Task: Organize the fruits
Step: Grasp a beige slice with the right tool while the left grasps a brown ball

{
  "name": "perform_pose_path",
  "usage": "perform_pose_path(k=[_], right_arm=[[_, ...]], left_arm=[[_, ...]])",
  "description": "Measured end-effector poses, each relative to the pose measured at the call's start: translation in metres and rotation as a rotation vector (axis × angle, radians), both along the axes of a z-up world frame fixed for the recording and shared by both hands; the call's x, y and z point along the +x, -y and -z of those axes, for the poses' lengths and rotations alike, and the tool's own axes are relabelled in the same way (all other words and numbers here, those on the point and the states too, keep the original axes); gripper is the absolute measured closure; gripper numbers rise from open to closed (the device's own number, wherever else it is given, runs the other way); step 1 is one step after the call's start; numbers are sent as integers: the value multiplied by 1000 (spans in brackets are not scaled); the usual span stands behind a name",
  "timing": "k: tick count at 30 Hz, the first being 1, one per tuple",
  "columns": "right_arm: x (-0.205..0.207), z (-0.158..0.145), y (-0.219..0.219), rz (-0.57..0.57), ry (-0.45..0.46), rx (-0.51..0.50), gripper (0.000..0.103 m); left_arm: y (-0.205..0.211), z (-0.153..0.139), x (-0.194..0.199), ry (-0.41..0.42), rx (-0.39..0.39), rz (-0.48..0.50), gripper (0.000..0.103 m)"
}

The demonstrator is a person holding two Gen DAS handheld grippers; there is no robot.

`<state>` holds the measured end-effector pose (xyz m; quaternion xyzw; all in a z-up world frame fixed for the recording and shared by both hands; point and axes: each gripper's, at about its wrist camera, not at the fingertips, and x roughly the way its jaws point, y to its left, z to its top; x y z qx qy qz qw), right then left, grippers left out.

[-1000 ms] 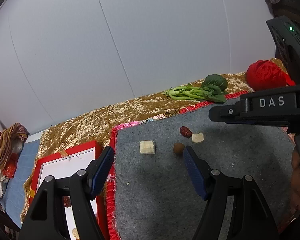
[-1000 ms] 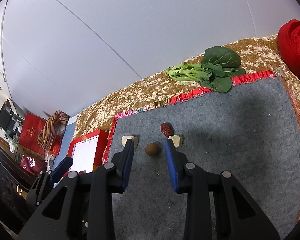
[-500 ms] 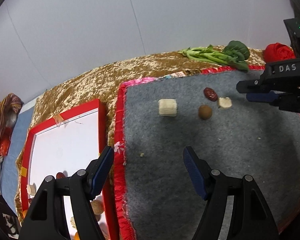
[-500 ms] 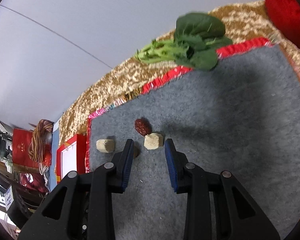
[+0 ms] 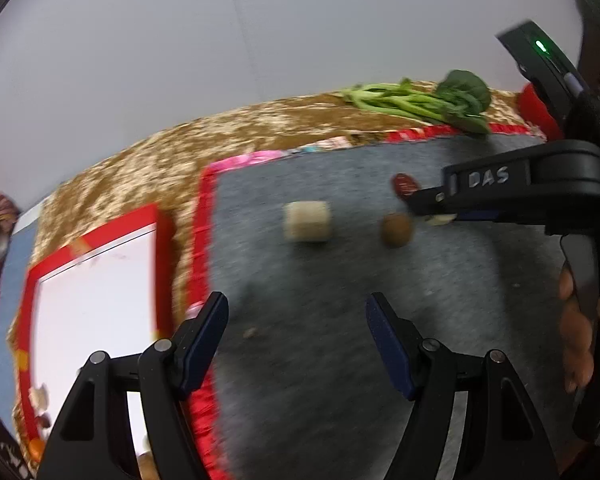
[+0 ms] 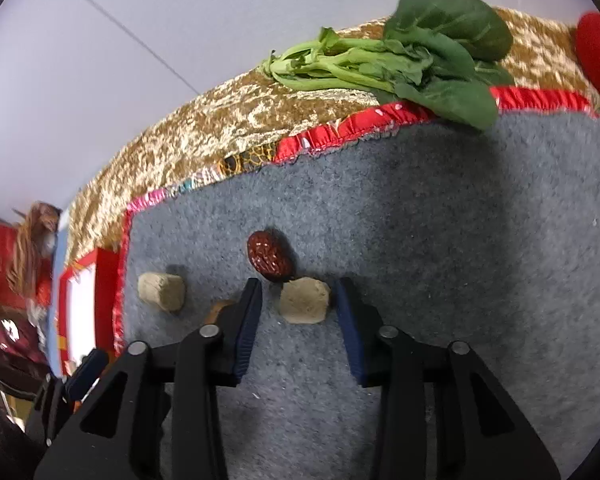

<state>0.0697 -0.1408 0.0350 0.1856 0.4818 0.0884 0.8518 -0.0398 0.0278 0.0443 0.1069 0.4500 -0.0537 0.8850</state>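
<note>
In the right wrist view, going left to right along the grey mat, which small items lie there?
Beige chunk → brown round fruit, mostly hidden behind a finger → red date → pale chunk between the right gripper fingers.

- A pale beige chunk (image 6: 305,300) lies flat on the grey mat, between the right jaws, nearer the right-hand one.
- A wrinkled dark red date (image 6: 269,255) lies just beyond the jaw tips, touching the chunk.
- A round brown fruit (image 5: 397,229) sits outside the left-hand jaw.
- A second beige block (image 6: 162,291) lies farther left.
</note>
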Motion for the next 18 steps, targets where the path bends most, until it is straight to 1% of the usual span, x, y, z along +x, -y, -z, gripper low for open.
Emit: perform_pose_path(k=[1, 4, 5, 7, 12, 14, 16, 17, 18], right_arm=[[0, 0, 2, 0, -4, -3, 75], [-4, -3, 16, 9, -22, 64, 76], [-7, -6, 22, 10, -14, 81, 76], [-13, -13, 32, 20, 11, 88, 76], [-20, -11, 58, 49, 5, 137, 75], [-22, -10, 61, 54, 4, 137, 75], [-24, -10, 64, 52, 4, 140, 75], [-24, -10, 63, 48, 4, 142, 75], [-25, -10, 63, 47, 6, 144, 75]], left_arm=[[4, 2, 2, -3, -12, 15, 31], [15, 5, 11, -14, -60, 45, 31], [18, 7, 14, -17, -82, 47, 31], [25, 10, 22, -18, -100, 48, 31], [42, 18, 39, 7, -79, 41, 32], [48, 18, 42, 37, -67, 40, 32], [52, 18, 45, 50, -68, 49, 32], [52, 17, 46, 46, -69, 55, 32], [52, 17, 47, 44, -75, 61, 35]])
